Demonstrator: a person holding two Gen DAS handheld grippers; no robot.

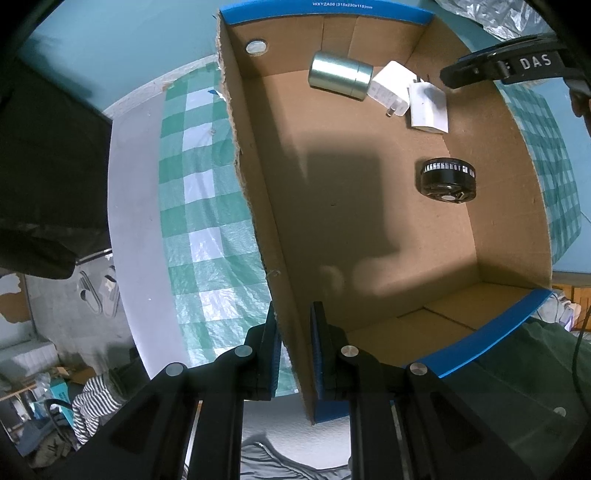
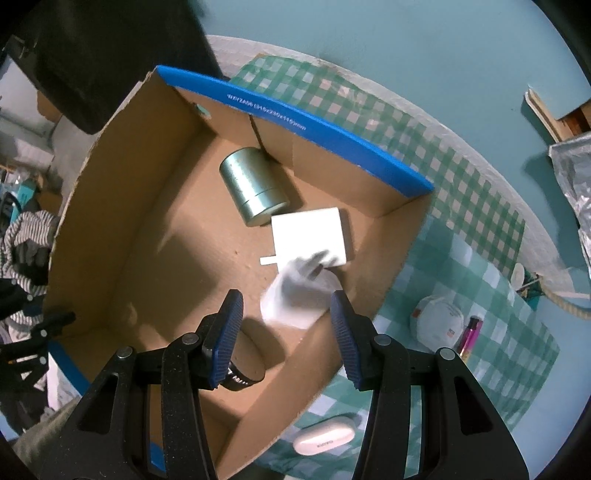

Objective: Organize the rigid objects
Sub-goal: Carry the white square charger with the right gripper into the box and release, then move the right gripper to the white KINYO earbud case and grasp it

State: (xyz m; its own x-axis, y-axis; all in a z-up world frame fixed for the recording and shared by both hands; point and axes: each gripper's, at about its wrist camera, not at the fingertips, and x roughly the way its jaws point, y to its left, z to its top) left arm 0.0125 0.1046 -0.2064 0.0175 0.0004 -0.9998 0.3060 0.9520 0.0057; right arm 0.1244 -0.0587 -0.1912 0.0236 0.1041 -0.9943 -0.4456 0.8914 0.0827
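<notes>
An open cardboard box (image 1: 325, 11) with blue rims lies on a green checked cloth. My left gripper (image 1: 295, 332) is shut on the box's left wall near its front corner. Inside lie a silver tin (image 1: 340, 75) on its side, two white chargers (image 1: 391, 92) (image 1: 428, 107) and a black round object (image 1: 447, 181). In the right wrist view my right gripper (image 2: 286, 332) hangs open over the box (image 2: 295, 122). Just beyond its fingertips one white charger (image 2: 299, 295) looks blurred and free of the pads. The other charger (image 2: 308, 236) lies flat beside the tin (image 2: 255, 184).
Outside the box on the cloth (image 2: 480, 266) are a white earbud case (image 2: 323, 439), a white round pack (image 2: 437, 326) and a pink lighter (image 2: 469, 334). Crinkled foil (image 2: 576, 177) sits at the right. Clothes and clutter lie on the floor to the left (image 1: 92, 402).
</notes>
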